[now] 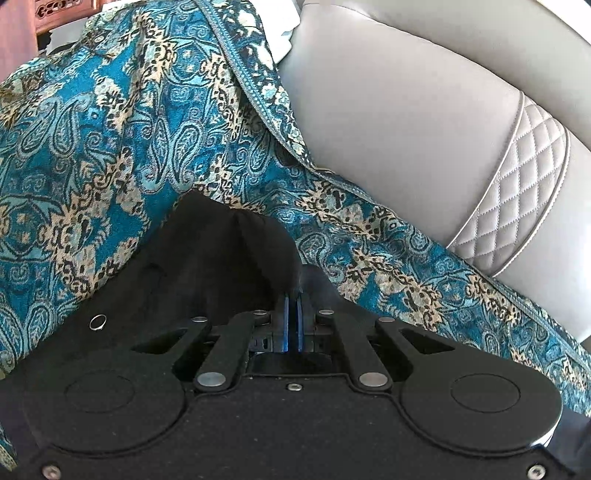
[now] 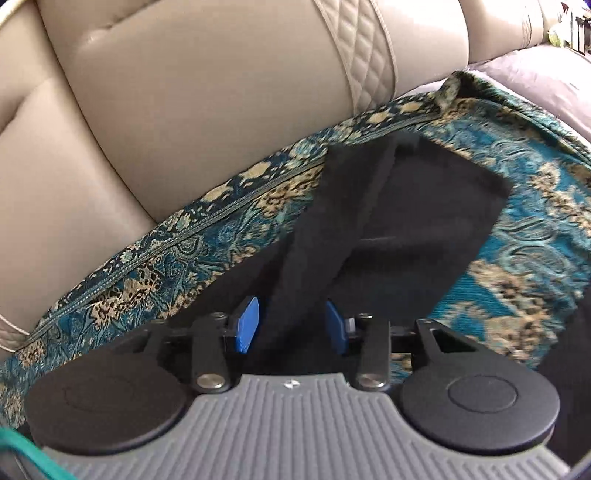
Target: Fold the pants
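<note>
The black pants (image 2: 402, 206) lie on a teal patterned cover (image 2: 535, 229) spread over a sofa seat. In the left wrist view my left gripper (image 1: 293, 321) is shut, its blue pads pressed together on a bunched edge of the black pants (image 1: 229, 251). A small metal ring (image 1: 98, 321) shows on that fabric. In the right wrist view my right gripper (image 2: 291, 325) is open, its blue pads (image 2: 246, 325) apart on either side of a raised fold of the pants, which runs between them.
The grey leather sofa back (image 1: 406, 110) with a quilted stripe (image 1: 517, 177) rises behind the cover; it also fills the right wrist view (image 2: 184, 92). Carved dark wood (image 1: 55, 11) shows at the far left. A purple cushion (image 2: 535, 81) lies at far right.
</note>
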`<state>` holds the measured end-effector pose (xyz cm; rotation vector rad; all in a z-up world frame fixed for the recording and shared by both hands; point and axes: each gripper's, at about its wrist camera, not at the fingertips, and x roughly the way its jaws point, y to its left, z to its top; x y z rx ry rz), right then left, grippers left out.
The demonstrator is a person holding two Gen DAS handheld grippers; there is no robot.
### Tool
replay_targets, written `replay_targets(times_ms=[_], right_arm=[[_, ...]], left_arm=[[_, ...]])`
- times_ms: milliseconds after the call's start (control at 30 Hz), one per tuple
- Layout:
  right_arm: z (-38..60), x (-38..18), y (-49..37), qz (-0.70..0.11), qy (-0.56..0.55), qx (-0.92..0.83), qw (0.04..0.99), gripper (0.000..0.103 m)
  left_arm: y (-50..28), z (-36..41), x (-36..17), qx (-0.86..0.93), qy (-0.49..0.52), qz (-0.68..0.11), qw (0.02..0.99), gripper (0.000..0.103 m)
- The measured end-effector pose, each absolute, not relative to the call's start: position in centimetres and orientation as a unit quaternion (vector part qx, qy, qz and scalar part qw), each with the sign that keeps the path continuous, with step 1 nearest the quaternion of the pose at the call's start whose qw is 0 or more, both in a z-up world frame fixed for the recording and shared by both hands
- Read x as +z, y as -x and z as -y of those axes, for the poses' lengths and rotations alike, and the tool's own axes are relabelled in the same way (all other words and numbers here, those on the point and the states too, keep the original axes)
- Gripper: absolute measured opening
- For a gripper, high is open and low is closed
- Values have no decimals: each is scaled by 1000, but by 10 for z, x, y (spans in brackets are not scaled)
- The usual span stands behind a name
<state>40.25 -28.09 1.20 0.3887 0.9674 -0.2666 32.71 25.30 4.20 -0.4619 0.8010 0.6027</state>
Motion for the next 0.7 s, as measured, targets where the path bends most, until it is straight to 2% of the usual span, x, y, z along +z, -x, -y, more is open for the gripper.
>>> replay_targets(times_ms=[100,167,200,233,500,700], right_arm=[[272,3,-413,-455,-176,-139,862,67],[267,2,-418,-453,-164,-142,865,46],[265,2,-419,-453,-159,-147,865,19],[265,3,-419,-454,-154,-160,863,6],[296,28,-372,-418,-210,-164,868,5],[316,55,-296,-389,-202,-146,887,5]], left_arm=[[-329,-252,41,283,209,-381,855,4],[-330,-250,41,282,203,-380,857,4],[-330,-250,41,282,202,-380,858,4],[-329,-250,42,281,203,-379,858,4],[-306,-246,64,260,220,-365,866,4],[-246,-222,87,228,196,-334,893,4]])
